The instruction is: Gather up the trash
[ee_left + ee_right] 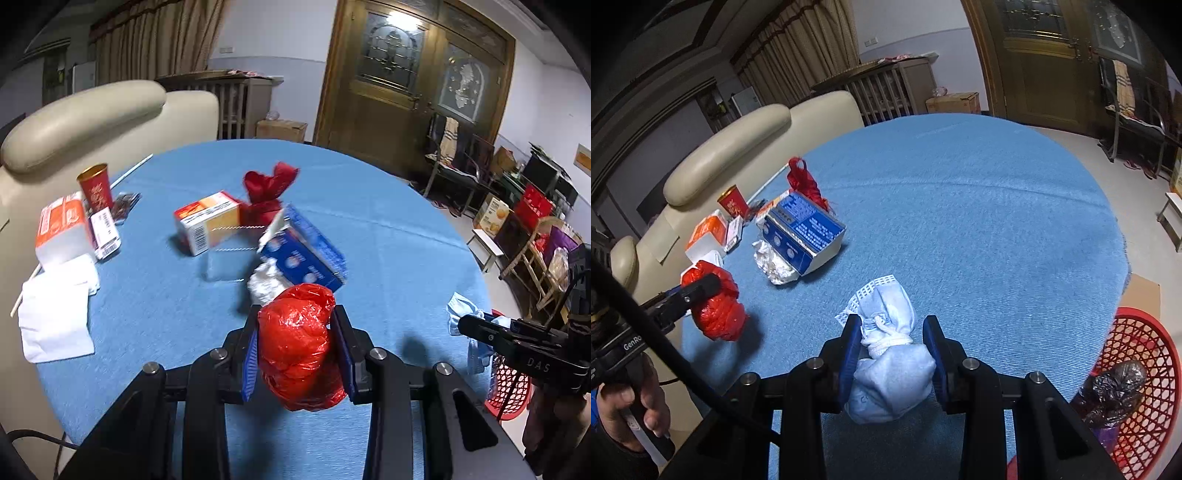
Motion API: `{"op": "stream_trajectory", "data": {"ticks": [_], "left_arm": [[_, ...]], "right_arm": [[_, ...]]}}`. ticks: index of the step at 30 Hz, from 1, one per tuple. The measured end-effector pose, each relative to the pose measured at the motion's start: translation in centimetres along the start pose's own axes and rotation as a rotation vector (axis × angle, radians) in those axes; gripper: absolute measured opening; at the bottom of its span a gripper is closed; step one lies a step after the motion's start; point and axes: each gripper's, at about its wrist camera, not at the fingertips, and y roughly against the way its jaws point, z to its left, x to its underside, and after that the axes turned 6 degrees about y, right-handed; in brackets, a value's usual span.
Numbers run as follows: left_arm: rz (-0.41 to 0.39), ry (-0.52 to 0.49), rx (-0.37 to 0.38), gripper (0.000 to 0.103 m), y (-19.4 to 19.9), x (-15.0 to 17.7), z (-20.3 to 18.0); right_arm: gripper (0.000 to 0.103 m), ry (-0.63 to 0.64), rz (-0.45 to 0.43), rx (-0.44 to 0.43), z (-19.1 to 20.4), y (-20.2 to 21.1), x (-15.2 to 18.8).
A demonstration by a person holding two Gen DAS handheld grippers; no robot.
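Trash in both grippers. Left gripper (297,352) is clamped on a crumpled red plastic bag (299,347), blue pads pressing it from either side, the bundle raised above the blue-clothed counter (388,229). Right gripper (891,354) is closed on a balled-up pale blue face mask (890,373), its ear loops knotted round the middle, also clear of the cloth.

Just ahead of the left gripper: a wad of crumpled foil (264,282), touching a blue carton (306,254) lying on its side. Beyond that, an orange-and-white box (207,221) and a knotted red bag (267,192) behind it. Further off to the left of that gripper: a red paper cup (96,186) upright, an orange tissue pack (62,229), white napkins (55,317) near the counter edge.

To the right of the right gripper and below counter level, a red mesh basket (1145,398) sits on the floor; a dark crumpled bag (1115,391) lies inside it.

A hand (635,402) grips the left gripper's handle, seen from the right wrist view. Cream sofa (738,147) stands just past the counter's far-left side.
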Motion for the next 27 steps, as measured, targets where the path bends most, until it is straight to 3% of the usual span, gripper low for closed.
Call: {"op": "stream_trajectory", "data": {"ticks": [27], "left_arm": [[-0.024,-0.045,0.005,0.038,0.7,-0.5,-2.9]], "right_arm": [[0.038,-0.076,-0.059,-0.006,-2.2,2.1,0.4]]}}
